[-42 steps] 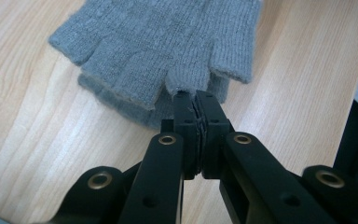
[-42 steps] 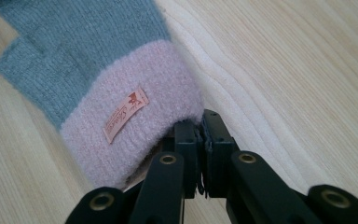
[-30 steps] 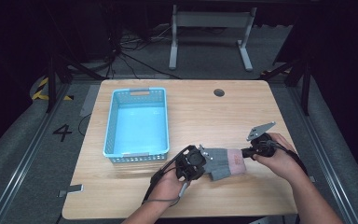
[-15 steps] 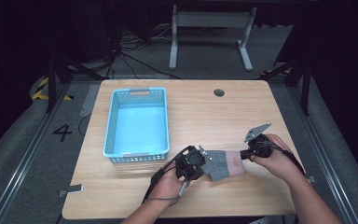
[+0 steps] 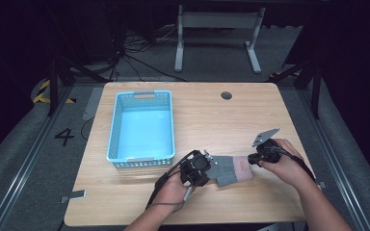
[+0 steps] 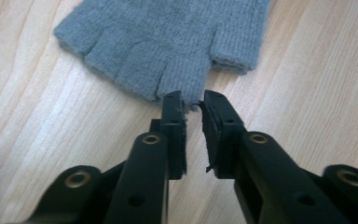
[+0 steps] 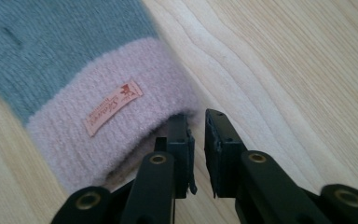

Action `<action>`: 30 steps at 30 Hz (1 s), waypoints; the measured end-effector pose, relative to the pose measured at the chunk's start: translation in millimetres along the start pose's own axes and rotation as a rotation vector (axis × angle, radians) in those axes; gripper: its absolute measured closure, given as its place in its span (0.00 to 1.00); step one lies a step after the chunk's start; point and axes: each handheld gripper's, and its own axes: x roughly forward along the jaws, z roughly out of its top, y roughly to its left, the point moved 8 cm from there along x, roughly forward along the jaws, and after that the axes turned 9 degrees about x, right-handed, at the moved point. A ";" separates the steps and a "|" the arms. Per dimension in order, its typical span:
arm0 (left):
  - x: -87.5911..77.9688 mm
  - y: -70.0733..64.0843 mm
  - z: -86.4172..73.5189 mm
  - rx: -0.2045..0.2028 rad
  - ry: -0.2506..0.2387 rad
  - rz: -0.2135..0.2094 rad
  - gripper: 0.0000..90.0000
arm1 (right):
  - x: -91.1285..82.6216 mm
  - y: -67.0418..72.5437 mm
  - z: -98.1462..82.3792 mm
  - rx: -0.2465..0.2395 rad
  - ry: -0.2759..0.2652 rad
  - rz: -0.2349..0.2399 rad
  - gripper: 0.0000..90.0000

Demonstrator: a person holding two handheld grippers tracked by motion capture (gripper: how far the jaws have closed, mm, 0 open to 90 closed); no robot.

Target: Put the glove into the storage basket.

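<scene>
Wooden table [image 5: 270,115]; left gripper [image 5: 206,166] hides the glove [image 5: 229,169] fingertips.

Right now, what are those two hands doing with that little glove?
A person holds a gripper in each hand, one at each end of a grey fingerless glove lying flat on the wooden table. The left gripper is at its finger end, the right gripper at its pink cuff. Both have just been opening their fingers, letting the glove go. A blue basket sits nearby.
</scene>
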 end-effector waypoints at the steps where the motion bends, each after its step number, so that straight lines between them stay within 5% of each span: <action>1: -0.6 0.3 -0.8 -0.001 0.005 -0.001 0.86 | -0.5 -0.8 -0.6 0.002 0.001 0.000 0.88; 22: -22.9 -1.8 18.4 0.028 -0.116 0.043 0.75 | -22.7 -8.1 -4.5 0.041 -0.054 -0.018 0.84; 30: -29.4 1.0 28.4 -0.009 -0.179 0.036 0.76 | -29.6 -9.9 -3.8 0.063 -0.087 -0.017 0.81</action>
